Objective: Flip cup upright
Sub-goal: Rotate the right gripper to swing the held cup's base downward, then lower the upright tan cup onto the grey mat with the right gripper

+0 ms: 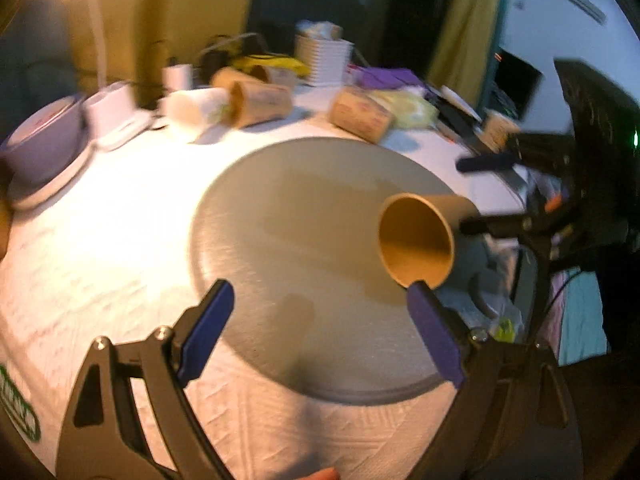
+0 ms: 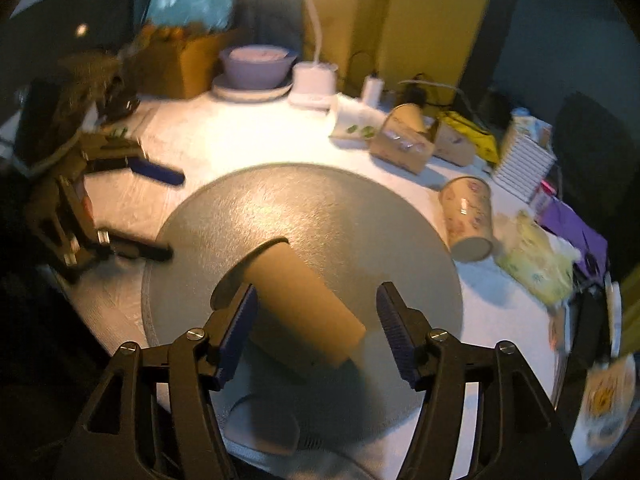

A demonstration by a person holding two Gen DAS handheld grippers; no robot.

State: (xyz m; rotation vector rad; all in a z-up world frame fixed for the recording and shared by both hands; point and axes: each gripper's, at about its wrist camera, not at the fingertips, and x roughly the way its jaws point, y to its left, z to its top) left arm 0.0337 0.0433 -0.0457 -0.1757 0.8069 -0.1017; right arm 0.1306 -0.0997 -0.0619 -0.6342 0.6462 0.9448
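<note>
A plain brown paper cup point(image 1: 420, 236) lies on its side on a round grey mat point(image 1: 304, 248), its open mouth toward the left gripper. In the right wrist view the cup point(image 2: 304, 316) lies between the open blue-padded fingers of my right gripper point(image 2: 316, 332), its base toward that camera; whether the pads touch it I cannot tell. My left gripper point(image 1: 320, 332) is open and empty, low over the near side of the mat, its right pad just below the cup's rim. The right gripper shows in the left wrist view point(image 1: 480, 192), and the left gripper in the right wrist view point(image 2: 160, 216).
Several other paper cups lie at the back of the white table: two brown ones point(image 1: 256, 100) and a patterned one point(image 2: 468, 216). A purple bowl on a plate point(image 2: 256, 68), a white lamp base point(image 2: 314, 80), a white ribbed container point(image 1: 324, 56) and clutter line the far edge.
</note>
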